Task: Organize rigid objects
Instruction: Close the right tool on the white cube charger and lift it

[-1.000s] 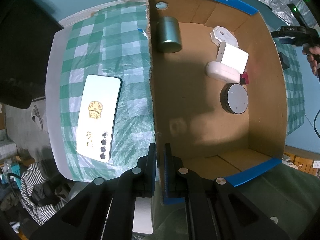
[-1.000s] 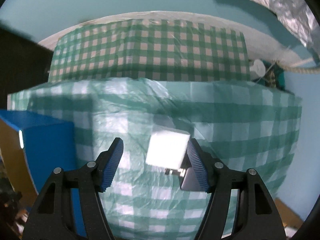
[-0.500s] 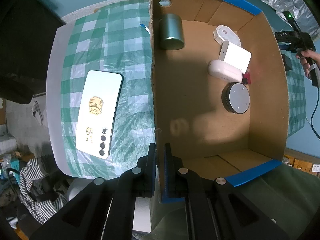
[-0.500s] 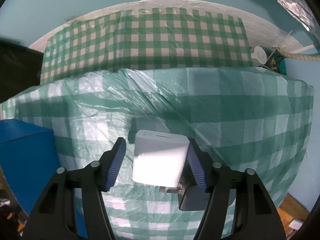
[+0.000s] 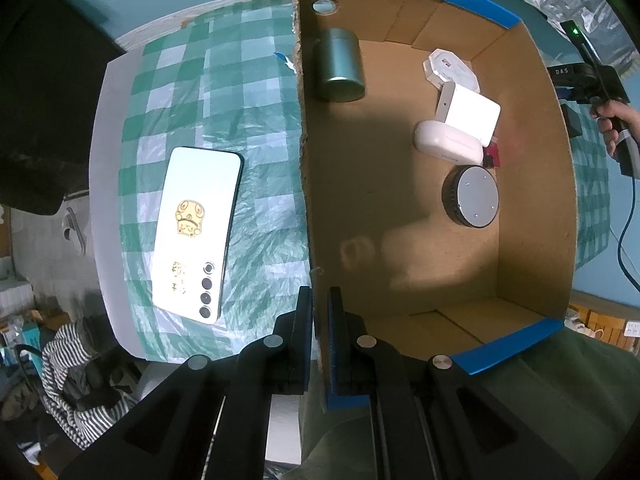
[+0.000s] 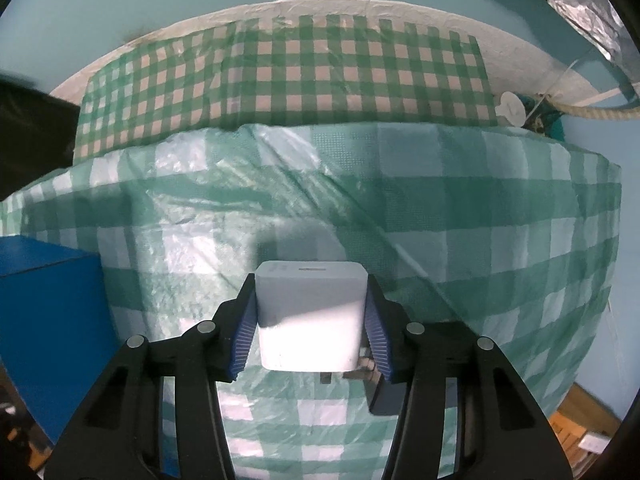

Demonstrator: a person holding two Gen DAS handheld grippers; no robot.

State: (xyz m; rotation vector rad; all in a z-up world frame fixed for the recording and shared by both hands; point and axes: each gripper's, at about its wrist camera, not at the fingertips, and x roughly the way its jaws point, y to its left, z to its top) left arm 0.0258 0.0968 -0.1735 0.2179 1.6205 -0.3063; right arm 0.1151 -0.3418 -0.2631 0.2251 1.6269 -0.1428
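Observation:
A white charger cube (image 6: pixel 310 320) stands on the green checked cloth (image 6: pixel 480 240). My right gripper (image 6: pixel 311 292) points down around it; its jaws are closing and the blue pads (image 6: pixel 245 328) meet the cube's two sides. My left gripper (image 5: pixel 319 300) is shut on the left wall of the open cardboard box (image 5: pixel 306 200). Inside the box lie a green tin (image 5: pixel 339 70), a white adapter (image 5: pixel 470 116), a white earbud case (image 5: pixel 448 148), a round grey puck (image 5: pixel 472 196) and a white octagonal piece (image 5: pixel 450 70). A white phone (image 5: pixel 196 228) lies face down on the cloth left of the box.
A dark grey block (image 6: pixel 384 396) lies on the cloth just beside the cube, under my right finger. The box's blue outer wall (image 6: pixel 48 320) stands at the left of the right wrist view. A person's hand (image 5: pixel 612 128) shows beyond the box's right wall. Striped fabric (image 5: pixel 80 380) lies below the table edge.
My right gripper has come down over the white cube and its jaws have narrowed from wide apart onto the cube's sides. The left gripper and the box have stayed put.

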